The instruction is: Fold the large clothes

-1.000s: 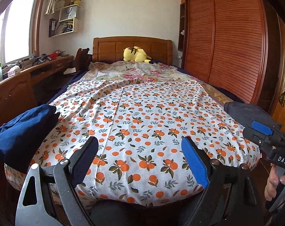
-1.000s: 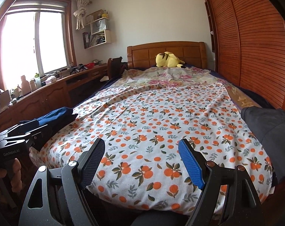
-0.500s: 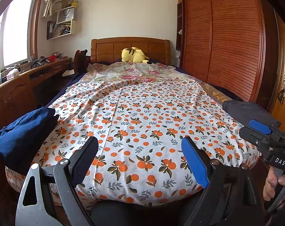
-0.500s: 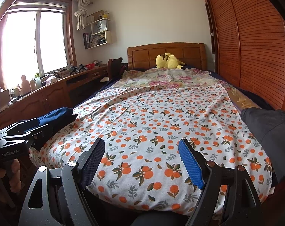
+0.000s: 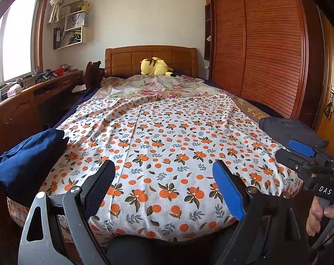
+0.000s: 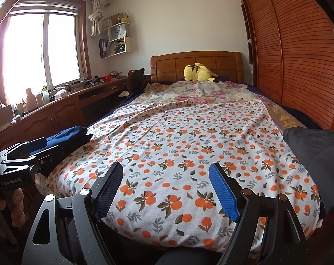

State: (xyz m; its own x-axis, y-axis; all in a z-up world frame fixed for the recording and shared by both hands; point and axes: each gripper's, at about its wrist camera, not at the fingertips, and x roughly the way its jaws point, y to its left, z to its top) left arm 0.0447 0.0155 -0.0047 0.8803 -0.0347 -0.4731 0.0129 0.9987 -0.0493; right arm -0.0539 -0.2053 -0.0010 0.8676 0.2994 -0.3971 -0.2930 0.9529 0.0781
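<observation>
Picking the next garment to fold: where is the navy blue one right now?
The navy blue garment lies bunched at the bed's near left corner, on the orange-print sheet, beside the desk; the right wrist view shows it behind the left gripper.

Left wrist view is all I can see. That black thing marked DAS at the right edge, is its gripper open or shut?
Observer: Open. In the right wrist view the right gripper has its two pads wide apart, with nothing between them, above the orange-print sheet.
Operator: And what is carrying my own camera?
Observer: A person's left hand. The right wrist view shows it wrapped around the handle of the left gripper, whose body reads GenRobot.AI, just in front of the dark blue garment.
</observation>
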